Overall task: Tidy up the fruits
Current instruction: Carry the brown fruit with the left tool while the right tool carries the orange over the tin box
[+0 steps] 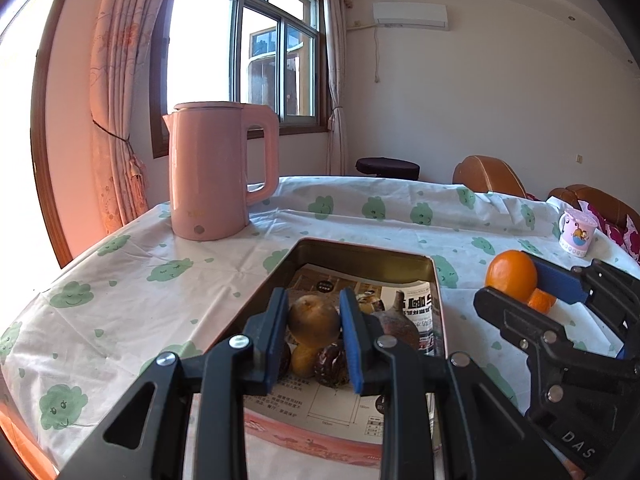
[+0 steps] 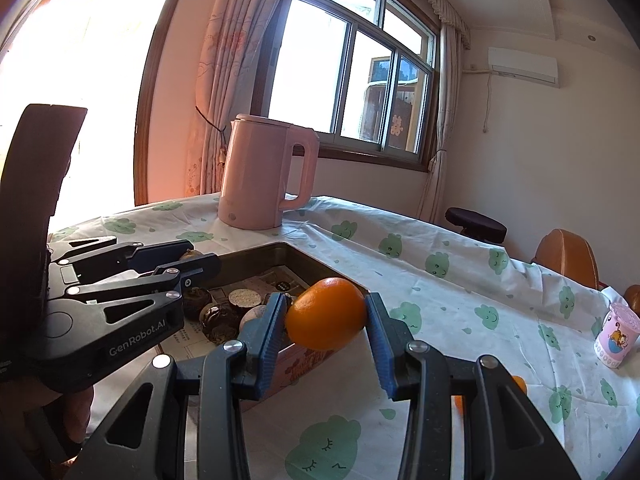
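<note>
Two grippers work at once: the left gripper [image 1: 314,336] is clenched on a brownish fruit [image 1: 313,322] above the metal tin [image 1: 360,250]; the right gripper [image 2: 325,322] grasps an orange [image 2: 326,314] beside its rim. Lower each fully inside before releasing.

Metal, plastic, cloth and peel

Between the right jaws a glossy orange [image 2: 326,314]; ahead of the left jaws a dull metal tin [image 1: 362,254] lined with printed paper [image 1: 400,300]. The jaws wear ribbed blue pads on matt black plastic. Beyond, a smooth pink kettle [image 1: 218,170] on the desk's creased cloth [image 1: 132,280].
</note>
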`<act>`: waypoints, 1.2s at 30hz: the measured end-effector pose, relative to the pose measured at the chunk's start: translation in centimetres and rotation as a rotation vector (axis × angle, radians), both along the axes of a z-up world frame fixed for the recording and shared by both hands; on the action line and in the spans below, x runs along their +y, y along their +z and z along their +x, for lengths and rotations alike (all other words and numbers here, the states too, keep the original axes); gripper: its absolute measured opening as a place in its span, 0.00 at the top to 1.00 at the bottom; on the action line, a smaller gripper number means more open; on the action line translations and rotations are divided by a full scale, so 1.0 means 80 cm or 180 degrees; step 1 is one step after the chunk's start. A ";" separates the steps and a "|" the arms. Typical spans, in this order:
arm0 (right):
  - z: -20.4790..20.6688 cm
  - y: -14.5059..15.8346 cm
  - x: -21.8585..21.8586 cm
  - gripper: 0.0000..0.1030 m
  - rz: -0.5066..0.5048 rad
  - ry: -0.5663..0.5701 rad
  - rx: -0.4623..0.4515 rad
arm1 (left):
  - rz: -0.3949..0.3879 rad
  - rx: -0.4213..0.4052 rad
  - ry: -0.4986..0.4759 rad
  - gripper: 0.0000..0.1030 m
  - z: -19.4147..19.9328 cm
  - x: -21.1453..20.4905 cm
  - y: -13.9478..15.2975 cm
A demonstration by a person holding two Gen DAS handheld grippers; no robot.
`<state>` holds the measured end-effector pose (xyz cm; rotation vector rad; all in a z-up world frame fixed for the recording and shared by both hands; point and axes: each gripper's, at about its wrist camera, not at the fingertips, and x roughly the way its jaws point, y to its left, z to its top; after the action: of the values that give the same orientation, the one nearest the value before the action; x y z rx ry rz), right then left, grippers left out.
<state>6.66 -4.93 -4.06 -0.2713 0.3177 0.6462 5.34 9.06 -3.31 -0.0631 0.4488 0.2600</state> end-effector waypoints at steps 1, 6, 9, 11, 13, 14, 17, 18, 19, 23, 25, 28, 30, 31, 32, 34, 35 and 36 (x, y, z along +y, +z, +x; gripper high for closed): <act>0.000 -0.001 0.003 0.58 -0.0008 0.0015 0.0010 | 0.0001 0.0016 0.0014 0.73 0.000 0.002 -0.001; 0.003 -0.004 0.017 0.58 -0.0046 0.0084 0.0064 | 0.0007 0.0075 0.0097 0.73 -0.001 0.014 -0.005; 0.004 -0.005 0.024 0.58 -0.0062 0.0117 0.0083 | -0.0001 0.0100 0.0131 0.73 -0.003 0.021 -0.007; 0.005 -0.005 0.029 0.58 -0.0083 0.0134 0.0090 | -0.0011 0.0112 0.0141 0.73 -0.004 0.024 -0.008; 0.007 -0.006 0.033 0.58 -0.0097 0.0143 0.0099 | -0.0013 0.0127 0.0155 0.73 -0.004 0.027 -0.009; 0.007 -0.006 0.034 0.58 -0.0100 0.0146 0.0105 | -0.0016 0.0135 0.0159 0.73 -0.004 0.029 -0.009; 0.010 -0.007 0.037 0.58 -0.0124 0.0171 0.0145 | -0.0019 0.0159 0.0178 0.73 -0.004 0.033 -0.010; 0.011 -0.008 0.038 0.58 -0.0134 0.0182 0.0157 | -0.0020 0.0166 0.0181 0.73 -0.005 0.034 -0.010; 0.011 -0.008 0.038 0.58 -0.0142 0.0192 0.0166 | -0.0019 0.0177 0.0179 0.73 -0.005 0.035 -0.011; 0.013 -0.010 0.040 0.58 -0.0164 0.0212 0.0198 | -0.0010 0.0212 0.0170 0.73 -0.005 0.036 -0.013; 0.014 -0.011 0.040 0.58 -0.0167 0.0213 0.0219 | -0.0005 0.0227 0.0164 0.73 -0.004 0.036 -0.014; 0.017 -0.012 0.041 0.58 -0.0179 0.0212 0.0265 | -0.0008 0.0248 0.0147 0.73 -0.004 0.036 -0.016; 0.019 -0.013 0.043 0.58 -0.0205 0.0213 0.0298 | -0.0003 0.0288 0.0128 0.73 -0.002 0.037 -0.018; 0.020 -0.014 0.044 0.58 -0.0220 0.0215 0.0308 | 0.0003 0.0307 0.0124 0.73 -0.001 0.037 -0.020; 0.020 -0.015 0.046 0.58 -0.0239 0.0219 0.0318 | 0.0007 0.0321 0.0126 0.73 0.000 0.037 -0.021; 0.021 -0.017 0.049 0.58 -0.0285 0.0240 0.0343 | 0.0008 0.0342 0.0122 0.73 0.001 0.037 -0.023; 0.022 -0.018 0.051 0.58 -0.0312 0.0248 0.0357 | 0.0011 0.0348 0.0120 0.73 0.001 0.037 -0.023; 0.022 -0.019 0.052 0.58 -0.0329 0.0250 0.0363 | 0.0015 0.0356 0.0112 0.73 0.002 0.036 -0.024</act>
<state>8.40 -0.76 -5.56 -0.3478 0.4522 0.7252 5.46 11.97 -5.19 -0.0520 0.5588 0.3000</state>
